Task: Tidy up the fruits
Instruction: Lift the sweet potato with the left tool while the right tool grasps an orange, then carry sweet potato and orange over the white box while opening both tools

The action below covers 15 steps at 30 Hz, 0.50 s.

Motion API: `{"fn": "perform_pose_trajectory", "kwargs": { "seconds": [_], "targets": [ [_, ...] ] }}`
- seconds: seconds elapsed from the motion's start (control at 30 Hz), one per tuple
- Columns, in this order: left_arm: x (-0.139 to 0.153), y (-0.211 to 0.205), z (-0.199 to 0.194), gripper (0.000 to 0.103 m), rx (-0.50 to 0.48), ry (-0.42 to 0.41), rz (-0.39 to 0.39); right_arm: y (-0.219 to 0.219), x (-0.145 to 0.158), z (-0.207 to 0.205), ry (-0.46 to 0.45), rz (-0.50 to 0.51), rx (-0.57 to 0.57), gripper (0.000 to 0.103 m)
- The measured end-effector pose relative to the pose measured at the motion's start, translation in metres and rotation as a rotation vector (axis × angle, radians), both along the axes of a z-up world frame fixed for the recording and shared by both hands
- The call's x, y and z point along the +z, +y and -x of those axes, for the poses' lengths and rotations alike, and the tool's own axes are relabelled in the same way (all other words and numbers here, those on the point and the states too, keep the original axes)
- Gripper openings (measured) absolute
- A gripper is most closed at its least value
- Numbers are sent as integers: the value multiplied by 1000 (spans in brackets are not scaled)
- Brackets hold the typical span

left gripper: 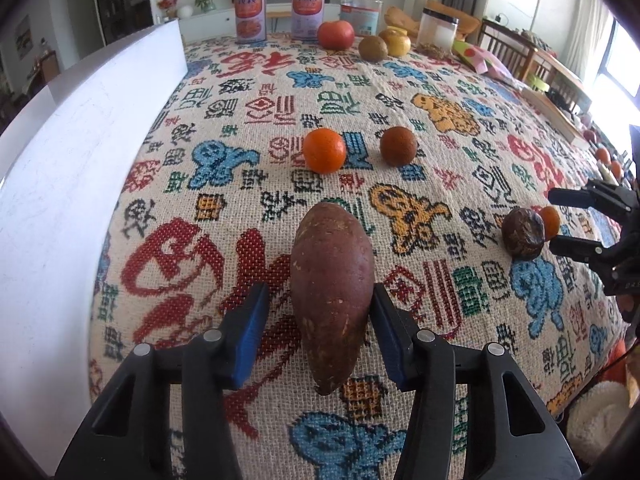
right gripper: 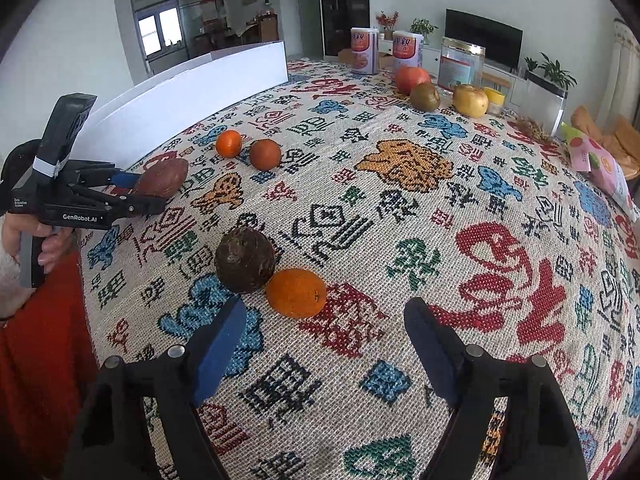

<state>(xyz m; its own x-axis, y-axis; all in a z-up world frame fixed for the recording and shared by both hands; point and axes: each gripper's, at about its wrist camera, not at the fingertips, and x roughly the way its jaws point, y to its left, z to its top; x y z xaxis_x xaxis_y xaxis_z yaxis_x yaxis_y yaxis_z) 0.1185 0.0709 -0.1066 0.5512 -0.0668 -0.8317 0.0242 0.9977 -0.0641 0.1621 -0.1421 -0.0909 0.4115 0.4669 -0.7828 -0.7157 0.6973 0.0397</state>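
The left gripper's (left gripper: 320, 312) jaws are standing narrowly either side of the sweet potato (left gripper: 332, 276); the right-hand blue pad (left gripper: 386, 336) is looking to be against the skin, while a sliver of cloth is showing between the left-hand pad and the tuber, so I am judging this a grip not yet made; the sweet potato is lying lengthwise on the patterned tablecloth (left gripper: 460, 128), its thick end pointing away, close to the white board (left gripper: 80, 128). The right gripper's (right gripper: 326, 344) jaws are standing wide with nothing between them; it is hovering just short of an orange (right gripper: 296, 292), which is touching a dark, wrinkled round fruit (right gripper: 245, 260).

To close well on the sweet potato, the pads are wanting the thick middle rather than the tapering near end, since a taper is likely to squirt out under pressure; both pads should be meeting the skin together, so the tuber is not rolling sideways; a firm squeeze looks safe on so hard a thing.

For the orange, the right gripper is needing to come in clear of the dark fruit, so that one finger is not nudging the neighbour; further off, a second orange (left gripper: 324, 150) and a brownish round fruit (left gripper: 398, 146) are sitting side by side, a little apart.
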Motion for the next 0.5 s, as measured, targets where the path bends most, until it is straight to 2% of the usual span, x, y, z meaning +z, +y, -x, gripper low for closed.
{"fn": "perform_pose_trajectory", "kwargs": {
  "seconds": [0.07,0.1,0.2,0.3,0.5],
  "targets": [
    [0,1,1,49,-3,-1,8,12,-5,-6,7,27,48,62],
    [-1,1,1,48,-8,-1,13,17,-8,-7,5,43,67,59],
    [-2,-4,2,39,-30,-6,8,24,-9,-8,4,54,104,29],
    [-1,-5,3,38,-21,-15,7,17,0,-7,5,20,69,29],
    [22,14,16,38,36,-49,188,-22,20,-6,27,-25,-158,29]
  ]
}}
